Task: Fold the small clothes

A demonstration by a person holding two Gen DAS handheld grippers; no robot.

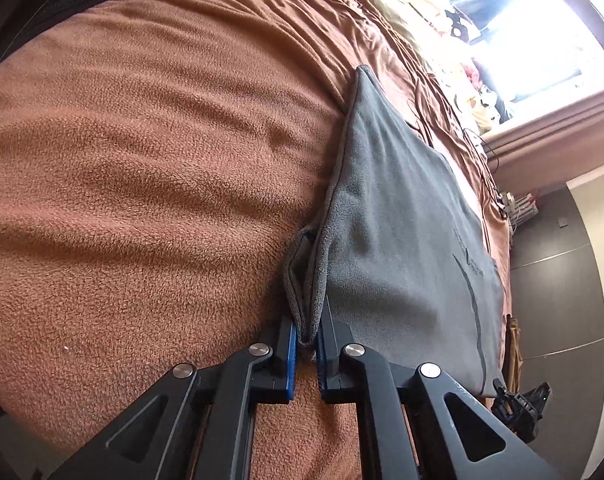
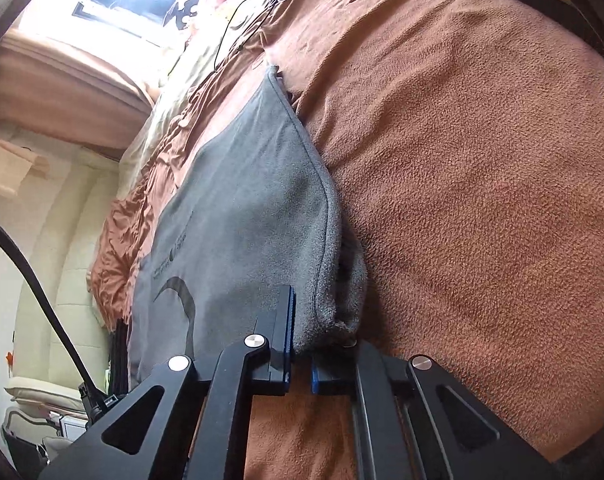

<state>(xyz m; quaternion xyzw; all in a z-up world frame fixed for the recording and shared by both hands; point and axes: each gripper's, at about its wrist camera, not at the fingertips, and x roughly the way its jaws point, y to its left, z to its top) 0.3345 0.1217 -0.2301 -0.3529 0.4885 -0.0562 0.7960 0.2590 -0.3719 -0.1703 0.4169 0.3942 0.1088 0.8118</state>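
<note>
A grey fleece cloth (image 1: 398, 216) with a dark printed logo lies on the brown blanket (image 1: 141, 180). My left gripper (image 1: 306, 334) is shut on a folded corner of it, with the layers pinched between the blue pads. In the right wrist view the same grey cloth (image 2: 245, 200) lies along the blanket (image 2: 482, 200). My right gripper (image 2: 302, 332) is shut on its other near corner, and the cloth hides the right finger's tip. The cloth's far end rests flat on the bed.
The bed edge drops to a dark floor (image 1: 562, 280) on the far side. A bright window (image 1: 522, 40) with curtains and pillows lies beyond. A thin black cable (image 2: 237, 20) lies on the bed. A black hose (image 2: 41, 300) and clutter stand beside the bed.
</note>
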